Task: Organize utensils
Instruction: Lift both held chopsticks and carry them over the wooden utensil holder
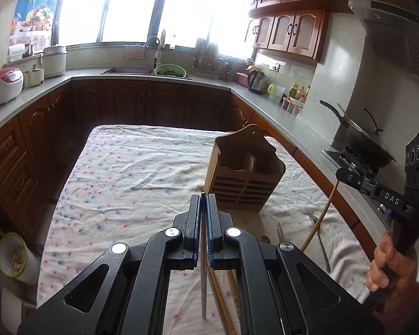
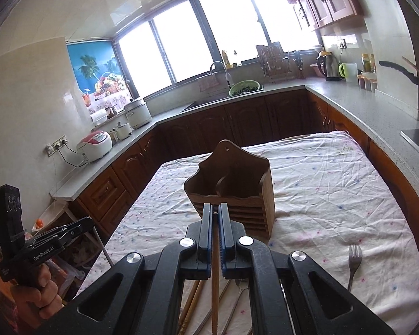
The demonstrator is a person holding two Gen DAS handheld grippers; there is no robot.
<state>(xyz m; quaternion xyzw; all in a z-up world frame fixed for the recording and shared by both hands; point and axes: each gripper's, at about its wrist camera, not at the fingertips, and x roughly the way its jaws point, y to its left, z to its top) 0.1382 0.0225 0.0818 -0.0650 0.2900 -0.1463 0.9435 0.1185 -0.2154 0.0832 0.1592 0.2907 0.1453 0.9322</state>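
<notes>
Left gripper [image 1: 203, 198] pinches metal utensil [image 1: 203, 273]; right gripper [image 2: 215, 209] chopstick [image 2: 215, 284].

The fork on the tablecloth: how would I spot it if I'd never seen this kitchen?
Find the table under the flowered cloth, with a wooden utensil holder standing on it. Look right of the holder, nearer the camera: the fork lies alone there, tines pointing away. It is grey metal, unlike the wooden chopsticks.
</notes>
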